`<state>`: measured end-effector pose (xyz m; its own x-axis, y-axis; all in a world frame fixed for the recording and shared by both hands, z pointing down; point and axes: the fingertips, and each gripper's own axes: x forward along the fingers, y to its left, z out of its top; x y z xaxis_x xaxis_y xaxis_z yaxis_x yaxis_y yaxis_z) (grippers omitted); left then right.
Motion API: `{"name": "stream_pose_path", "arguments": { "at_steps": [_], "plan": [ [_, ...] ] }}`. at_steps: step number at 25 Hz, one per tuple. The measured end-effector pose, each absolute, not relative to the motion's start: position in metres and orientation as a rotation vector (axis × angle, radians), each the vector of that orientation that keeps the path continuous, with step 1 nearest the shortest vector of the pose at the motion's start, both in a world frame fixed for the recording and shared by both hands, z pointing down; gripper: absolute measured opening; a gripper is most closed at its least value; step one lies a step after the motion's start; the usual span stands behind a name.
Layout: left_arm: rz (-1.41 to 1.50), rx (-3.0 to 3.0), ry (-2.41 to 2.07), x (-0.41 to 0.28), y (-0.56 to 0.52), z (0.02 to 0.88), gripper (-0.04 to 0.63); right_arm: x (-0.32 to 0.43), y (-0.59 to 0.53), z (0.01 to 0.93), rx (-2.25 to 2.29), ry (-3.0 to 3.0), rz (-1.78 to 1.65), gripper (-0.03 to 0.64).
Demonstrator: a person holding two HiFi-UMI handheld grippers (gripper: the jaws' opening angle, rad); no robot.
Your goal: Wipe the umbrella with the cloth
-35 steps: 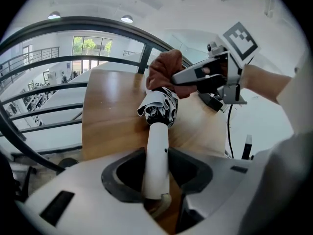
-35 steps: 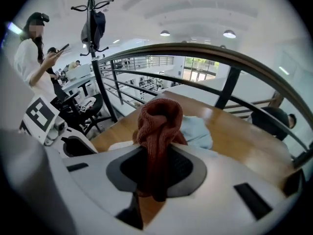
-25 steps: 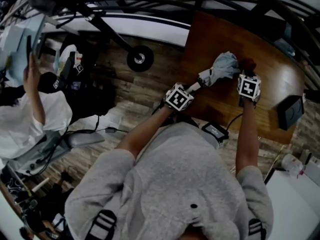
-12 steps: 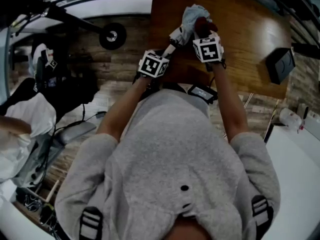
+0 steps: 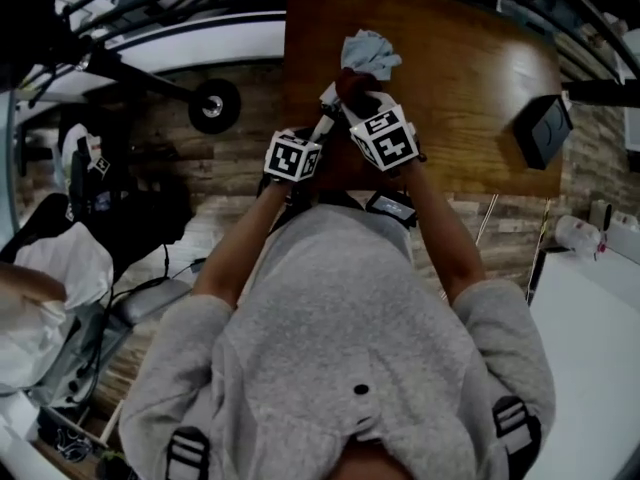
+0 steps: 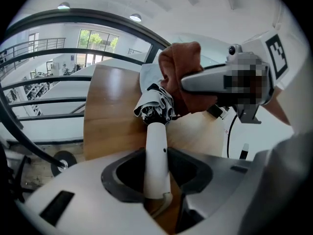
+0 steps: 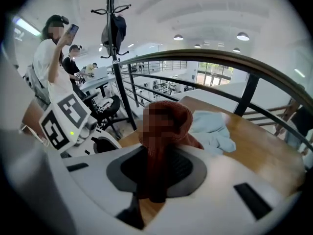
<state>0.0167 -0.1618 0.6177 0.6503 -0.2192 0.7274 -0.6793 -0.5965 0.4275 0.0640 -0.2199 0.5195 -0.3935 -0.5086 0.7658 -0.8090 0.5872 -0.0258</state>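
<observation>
In the head view a brown wooden table [image 5: 470,58] fills the top centre of the frame, and both grippers meet over its near edge. The left gripper [image 6: 157,168], seen in its own view at the bottom centre, has its jaws clamped on the smooth white plastic handle [image 6: 156,146] of a folded pale blue fabric umbrella [image 5: 370,53]. The handle rises straight up the frame from between the pads. The gathered folds at its top show a black-and-white inner pattern.

The right gripper [image 7: 164,168] pinches a rust-red knitted cloth [image 7: 166,124] between its jaws. The cloth bunches up above the pads in the middle of that view, and the pale blue umbrella fabric lies just behind it to the right, on the table top. In the left gripper view the cloth sits at the upper centre, pressed against the umbrella folds just above the handle, and the right gripper reaches in from the right edge.

In the head view the umbrella points toward the top of the frame, its pale canopy spread on the table beyond the cloth. A small black box [image 5: 540,128] stands on the table well apart, at the right. A black castor wheel [image 5: 213,105] rests on the plank floor at the upper left.
</observation>
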Motion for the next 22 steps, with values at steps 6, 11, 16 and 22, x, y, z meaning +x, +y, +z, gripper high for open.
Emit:
{"name": "stream_pose_path", "arguments": {
  "at_steps": [6,11,16,22],
  "plan": [
    [0.668,2.301,-0.895,-0.009,-0.179,0.548,0.152,0.089,-0.201,0.45,1.173,-2.189,0.521,0.087],
    [0.434,2.483,-0.99,0.005,-0.218,0.436,0.147,0.158,-0.203,0.351,1.561,-2.271,0.456,0.087],
    [0.413,2.601,-1.081,0.017,-0.202,0.37,0.015,0.217,-0.168,0.283,1.905,-2.301,0.411,0.087],
    [0.309,2.684,-1.08,0.057,-0.205,0.304,0.015,0.255,-0.156,0.237,2.045,-2.315,0.34,0.087]
  ]
}}
